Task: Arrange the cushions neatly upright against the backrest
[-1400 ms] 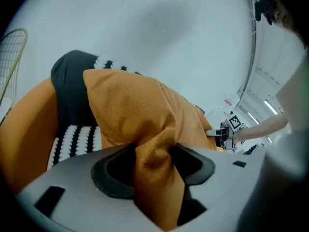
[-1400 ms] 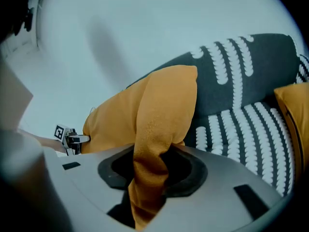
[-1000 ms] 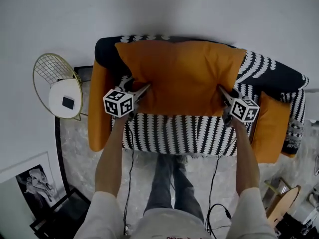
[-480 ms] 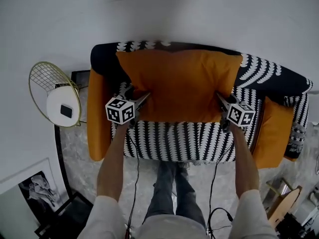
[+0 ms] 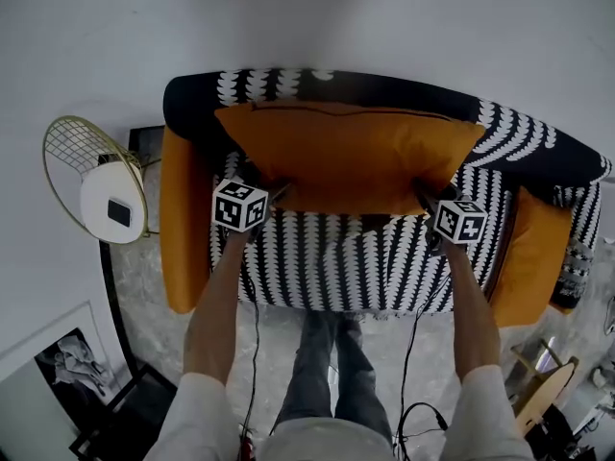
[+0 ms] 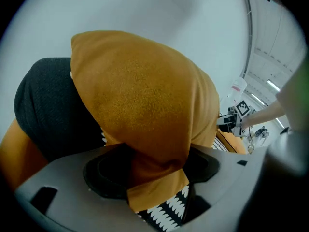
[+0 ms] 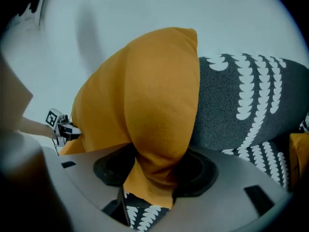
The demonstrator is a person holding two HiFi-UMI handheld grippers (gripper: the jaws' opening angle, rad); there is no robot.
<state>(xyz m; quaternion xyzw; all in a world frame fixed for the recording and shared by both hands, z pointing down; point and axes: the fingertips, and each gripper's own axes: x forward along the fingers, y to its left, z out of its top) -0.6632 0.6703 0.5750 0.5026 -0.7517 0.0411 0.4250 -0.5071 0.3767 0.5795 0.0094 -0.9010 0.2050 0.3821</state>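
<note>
A large orange cushion (image 5: 351, 152) stands on the black-and-white patterned seat (image 5: 336, 267) and leans on the sofa's backrest (image 5: 384, 89). My left gripper (image 5: 277, 188) holds its lower left corner and my right gripper (image 5: 421, 192) its lower right corner. In the left gripper view the cushion (image 6: 145, 95) fills the middle, its corner bunched between the jaws of the left gripper (image 6: 154, 170). The right gripper view shows the cushion (image 7: 154, 95) likewise pinched in the right gripper (image 7: 154, 170). Both pairs of jaws have just been opening, with fabric still touching the pads.
Orange armrests flank the seat at left (image 5: 183, 219) and right (image 5: 533, 257). A round gold wire side table (image 5: 96, 181) stands left of the sofa. A framed picture (image 5: 67, 373) leans at the lower left. My legs (image 5: 322, 363) and cables are in front of the sofa.
Both grippers came down with the cushion. Its lower edge now rests on the seat and its face has tipped back against the backrest.
</note>
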